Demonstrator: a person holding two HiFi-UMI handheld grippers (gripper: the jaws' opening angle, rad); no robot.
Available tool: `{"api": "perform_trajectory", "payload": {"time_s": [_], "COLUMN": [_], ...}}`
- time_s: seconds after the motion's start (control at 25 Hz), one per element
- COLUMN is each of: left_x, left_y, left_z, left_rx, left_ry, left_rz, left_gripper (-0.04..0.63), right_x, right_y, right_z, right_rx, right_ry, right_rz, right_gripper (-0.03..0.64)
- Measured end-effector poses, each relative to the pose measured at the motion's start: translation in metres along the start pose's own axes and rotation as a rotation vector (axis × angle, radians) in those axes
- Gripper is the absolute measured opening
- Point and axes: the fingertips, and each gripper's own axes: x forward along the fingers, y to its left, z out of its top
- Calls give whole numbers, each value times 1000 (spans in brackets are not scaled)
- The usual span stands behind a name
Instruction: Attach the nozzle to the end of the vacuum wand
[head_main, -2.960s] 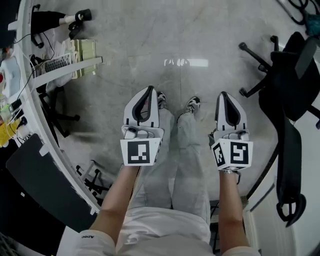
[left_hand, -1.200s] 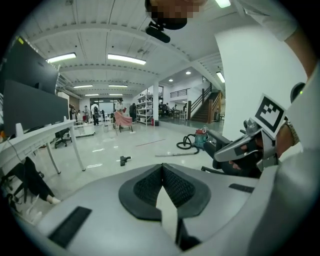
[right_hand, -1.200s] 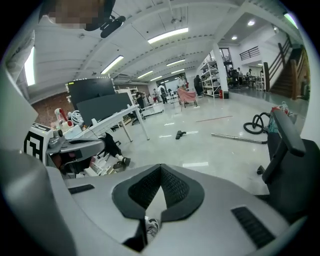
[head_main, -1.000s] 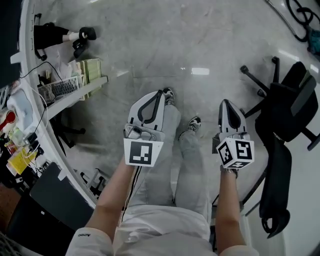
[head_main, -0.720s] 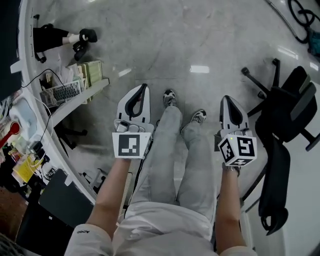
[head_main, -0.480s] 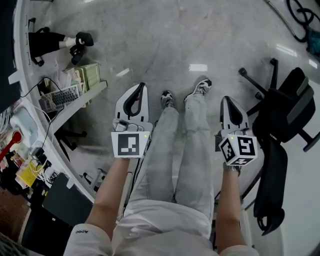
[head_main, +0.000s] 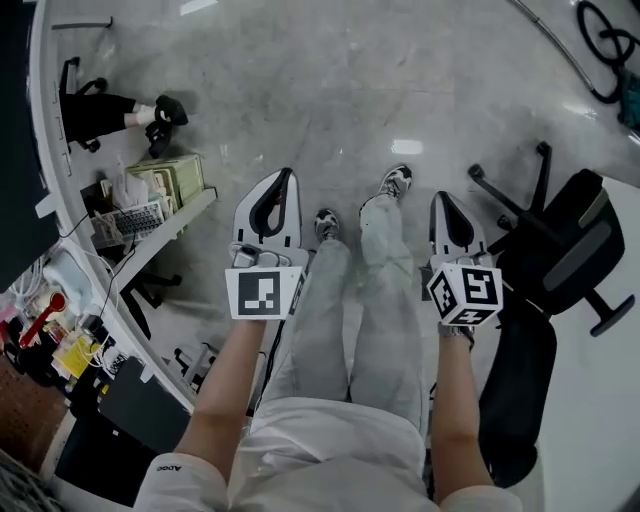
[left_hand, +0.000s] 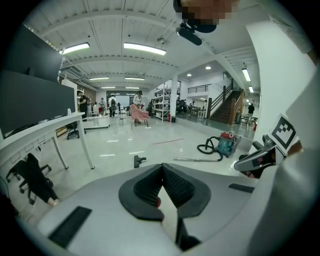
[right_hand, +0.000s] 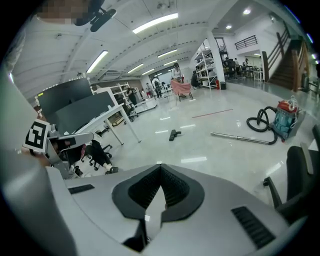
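A black floor nozzle (left_hand: 139, 160) lies on the shiny floor far ahead, also seen in the right gripper view as the nozzle (right_hand: 173, 134). To its right lies the silver wand (left_hand: 195, 160), the wand (right_hand: 240, 137) running to a black hose (right_hand: 260, 122) and a teal and red vacuum canister (right_hand: 286, 120). My left gripper (head_main: 286, 173) and right gripper (head_main: 441, 196) are held out over the floor on either side of my legs, both shut and empty. In their own views the left gripper (left_hand: 162, 165) and right gripper (right_hand: 160, 165) show their jaws closed together, well short of the nozzle and wand.
A black office chair (head_main: 570, 250) stands close on the right. A curved white desk (head_main: 62, 190) with clutter and a shelf holding a keyboard (head_main: 130, 220) runs along the left. A seated person's legs (head_main: 115, 108) reach out at the upper left.
The view has travelled forward across the floor with both grippers carried along, still shut. My feet have swapped in stride, and the office chair now sits nearer on the right.
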Motion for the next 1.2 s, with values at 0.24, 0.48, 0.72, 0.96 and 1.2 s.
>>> {"api": "perform_trajectory", "payload": {"time_s": [0.24,0.48,0.72,0.96,1.2], "left_x": [59,110,155,208,249], "left_y": [-9,-13,-8,11,64], "left_z": [30,43,38,66,104], "left_rx": [-61,-70,-83,-96,-111], "left_ry": [-2,2,27,25,15], "left_rz": [68,77,52,-15,-47], "left_gripper": [9,9,9,9,9], "right_x": [17,49,78,109,160], "right_y": [-42,-82,-95,-102,-90], "right_z": [56,70,88,128,177], "right_rx": [-32,-8,1,-6,-18], "right_ry": [-11,-2,14,29,39], "right_rz": [35,11,-17,-72,-113], "right_gripper": [5,5,5,5,5]}}
